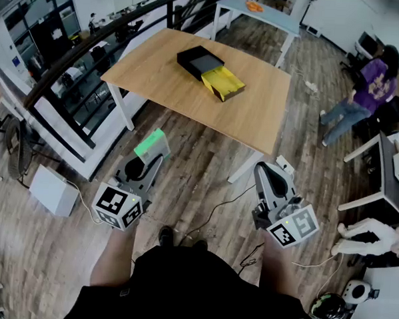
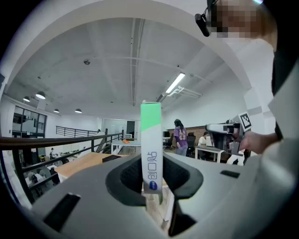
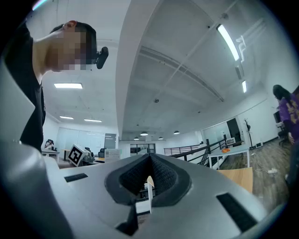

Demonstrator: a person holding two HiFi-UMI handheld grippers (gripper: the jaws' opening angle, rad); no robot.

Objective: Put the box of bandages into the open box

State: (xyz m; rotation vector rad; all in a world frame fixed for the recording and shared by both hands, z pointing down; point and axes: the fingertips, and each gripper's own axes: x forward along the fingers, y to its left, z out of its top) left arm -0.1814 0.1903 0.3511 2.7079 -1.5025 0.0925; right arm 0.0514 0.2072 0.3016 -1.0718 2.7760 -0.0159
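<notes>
While the left tool (image 1: 149,157) is clamping the slim green-and-white box of bandages (image 1: 153,144) upright, well short of the black-and-yellow open cardboard box (image 1: 223,83) on the pale wooden tabletop (image 1: 157,76), a steady squeeze is mattering most. The right tool (image 1: 265,171), jaws together on nothing, is hanging equally short of that open box. Lowering the bandages right over its hollow before letting go is looking wisest.

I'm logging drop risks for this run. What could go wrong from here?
1. The left gripper pinches only the bottom end of the bandage box. Most of it sticks out, so it may tilt or slip on the way.
2. The open box lies on the table beside a black lid, some way ahead. The release could land on the lid instead.
</notes>
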